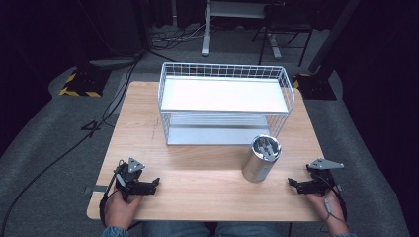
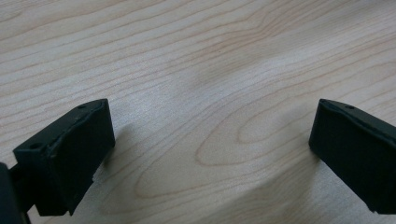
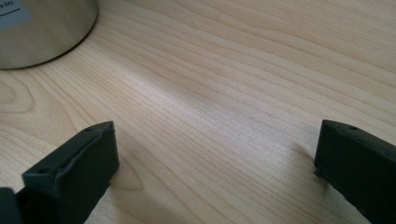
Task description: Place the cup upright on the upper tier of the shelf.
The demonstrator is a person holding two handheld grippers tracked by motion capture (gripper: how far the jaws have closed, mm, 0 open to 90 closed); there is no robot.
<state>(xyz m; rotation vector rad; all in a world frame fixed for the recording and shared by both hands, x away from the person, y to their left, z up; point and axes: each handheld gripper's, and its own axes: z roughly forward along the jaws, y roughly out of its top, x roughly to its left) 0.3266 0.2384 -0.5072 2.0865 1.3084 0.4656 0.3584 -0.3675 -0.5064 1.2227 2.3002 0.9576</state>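
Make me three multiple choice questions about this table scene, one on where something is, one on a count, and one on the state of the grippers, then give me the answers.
1. Where does the metal canister stand?
A. On the rack's top shelf
B. On the table in front of the wire rack
C. On the floor

2. How many shelves does the rack have?
A. One
B. Two
C. Four

3. How do the left gripper and the right gripper stand?
A. Both open, holding nothing
B. Both shut
C. One holds the canister

Answers: B, its base sits on the wooden table near the rack's front right corner; B, an upper and a lower shelf show; A, only bare wood lies between each pair of jaws.
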